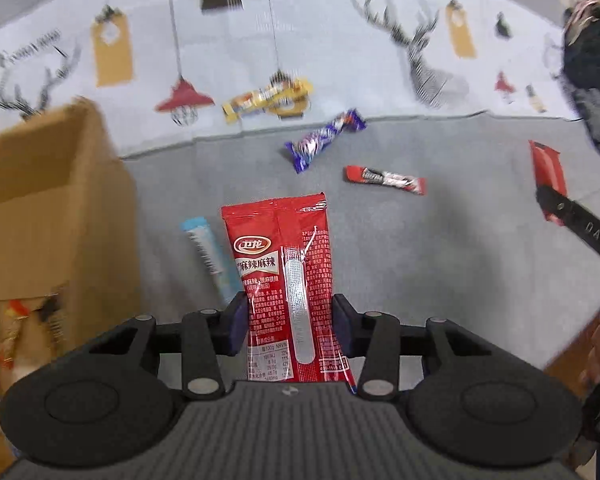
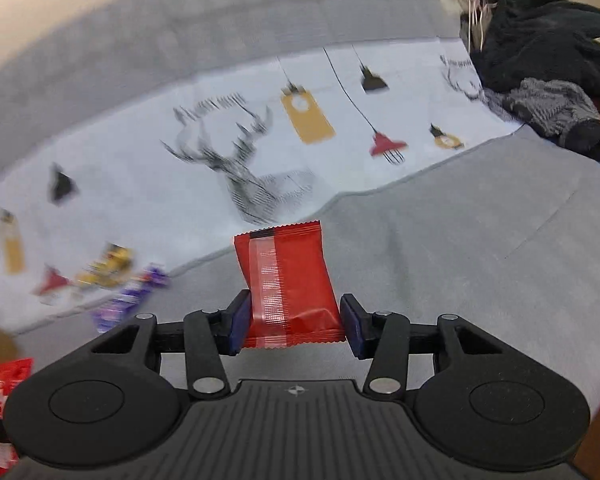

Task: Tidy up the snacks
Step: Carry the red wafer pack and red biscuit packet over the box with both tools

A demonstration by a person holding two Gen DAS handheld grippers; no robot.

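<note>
— What is the long red spicy-snack packet (image 1: 286,280) made of?
— Glossy plastic film with a silvery seam strip. The short red wrapper (image 2: 288,280) shines the same way.
— And the cardboard box (image 1: 48,200)?
— Matt brown cardboard.
— The surface below?
— Grey cloth (image 1: 440,260), rough-woven; the printed sheet (image 1: 320,40) looks smooth and matt.

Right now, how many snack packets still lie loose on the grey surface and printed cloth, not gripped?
4: yellow wrapped bar on the printed cloth, purple wrapper at its edge, red-and-black bar and light blue stick on grey. Others may be hidden.
</note>
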